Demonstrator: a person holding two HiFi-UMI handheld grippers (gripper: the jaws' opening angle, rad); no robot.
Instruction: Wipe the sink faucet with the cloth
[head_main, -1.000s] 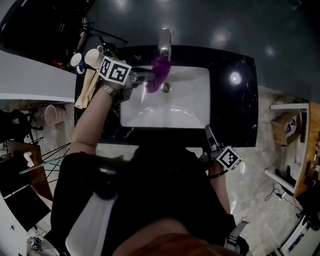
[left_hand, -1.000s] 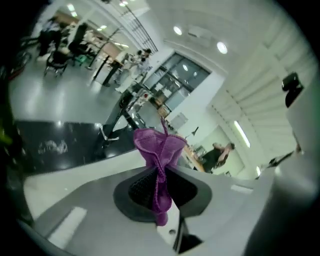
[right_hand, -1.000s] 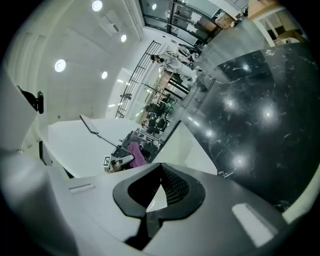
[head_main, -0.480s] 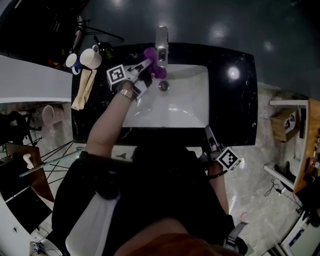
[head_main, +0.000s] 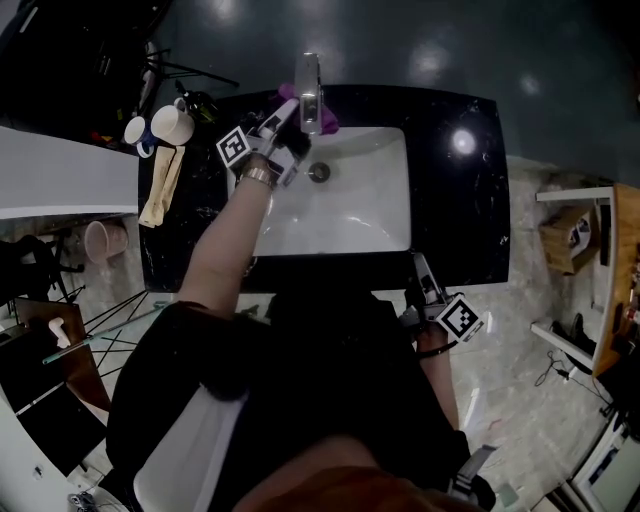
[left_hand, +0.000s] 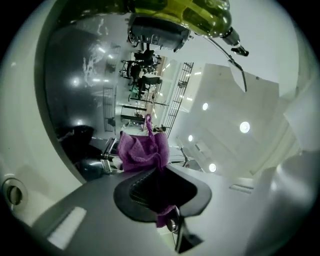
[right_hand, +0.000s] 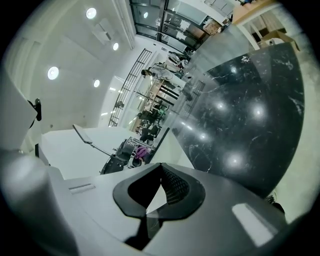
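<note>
A chrome faucet (head_main: 308, 88) stands at the back rim of the white sink (head_main: 385, 215). In the head view my left gripper (head_main: 289, 110) reaches to the faucet's left side, shut on a purple cloth (head_main: 327, 122) that wraps round the spout and shows on both sides of it. In the left gripper view the cloth (left_hand: 142, 150) bunches out beyond the left gripper (left_hand: 157, 187), its tail pinched between the pads. My right gripper (head_main: 419, 268) hangs at the counter's front edge, far from the faucet. The right gripper (right_hand: 160, 192) is shut with nothing in it.
The sink is set in a black stone counter (head_main: 463, 200). Two white mugs (head_main: 158, 125) and a folded beige towel (head_main: 160, 185) lie on its left end. The drain (head_main: 319, 172) sits just in front of the faucet. A pale floor surrounds the counter.
My left gripper has carried the cloth from over the basin back to the faucet and rolled over; the cloth now sits round the spout. The right gripper has hardly shifted.
</note>
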